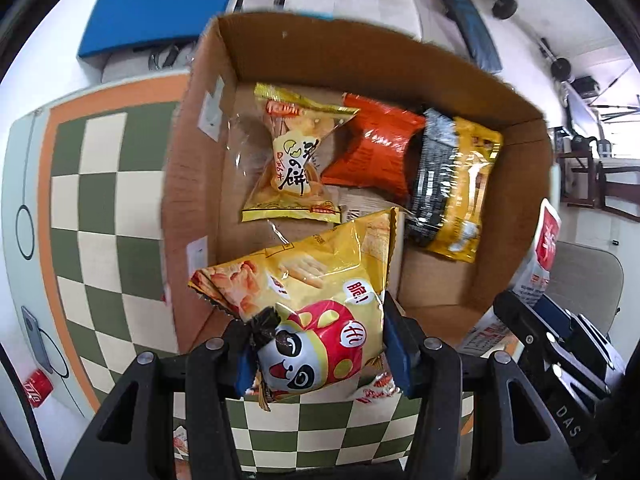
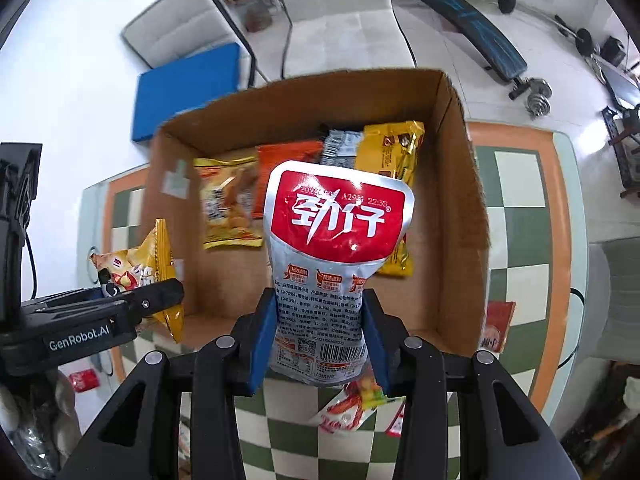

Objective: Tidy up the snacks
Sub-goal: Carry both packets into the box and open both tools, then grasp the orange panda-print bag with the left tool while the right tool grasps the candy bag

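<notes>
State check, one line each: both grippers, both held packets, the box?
left gripper: shut on yellow panda bag
right gripper: shut on silver-red pouch
yellow panda bag: held above box edge
silver-red pouch: held upright
cardboard box: open, holding four packets

A white floor (image 2: 80,80) is seen around a checked mat (image 1: 104,216) edged in orange. A blue pad (image 1: 160,4) and a pale cushion (image 2: 176,28) are laid beyond it. A bench (image 2: 460,20) and dumbbells (image 2: 536,96) are set at the right, in daylight.
</notes>
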